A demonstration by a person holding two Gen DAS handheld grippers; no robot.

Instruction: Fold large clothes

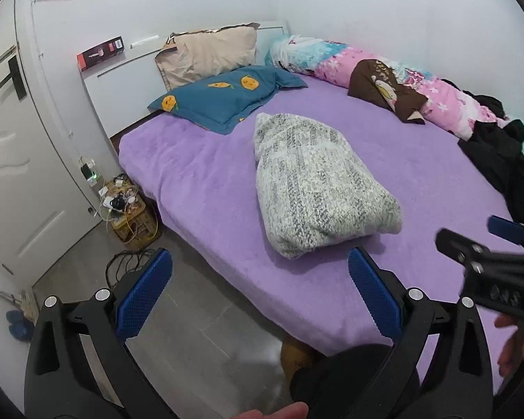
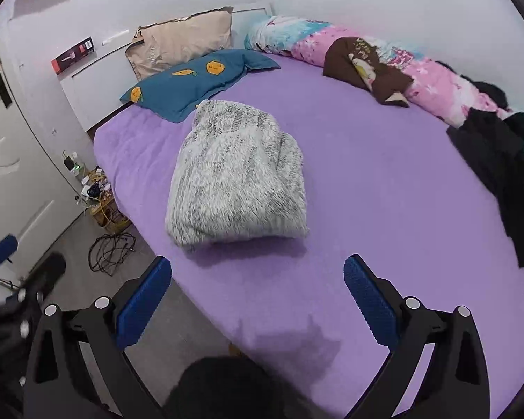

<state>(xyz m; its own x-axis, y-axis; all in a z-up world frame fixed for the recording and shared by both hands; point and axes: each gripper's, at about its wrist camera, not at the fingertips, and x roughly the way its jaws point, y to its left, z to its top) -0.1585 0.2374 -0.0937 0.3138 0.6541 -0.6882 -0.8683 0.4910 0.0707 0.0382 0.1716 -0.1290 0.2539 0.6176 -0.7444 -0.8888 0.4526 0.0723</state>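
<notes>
You are standing at the near edge of the bed (image 2: 384,181), and both grippers are hanging above that edge, touching nothing. The grey sweater (image 2: 237,178) is lying in a thick folded bundle in the middle of the bed, nearer the left edge, just below the blue pillow (image 2: 192,80). It looks about done, so you are likely picking what comes next. The black clothes (image 2: 499,174) are lying in a heap by the right edge; go there. The left gripper (image 1: 258,296) is spread wide and empty. The right gripper (image 2: 258,300) is spread wide and empty too. Grab one edge with each, then pull it flat before folding.
</notes>
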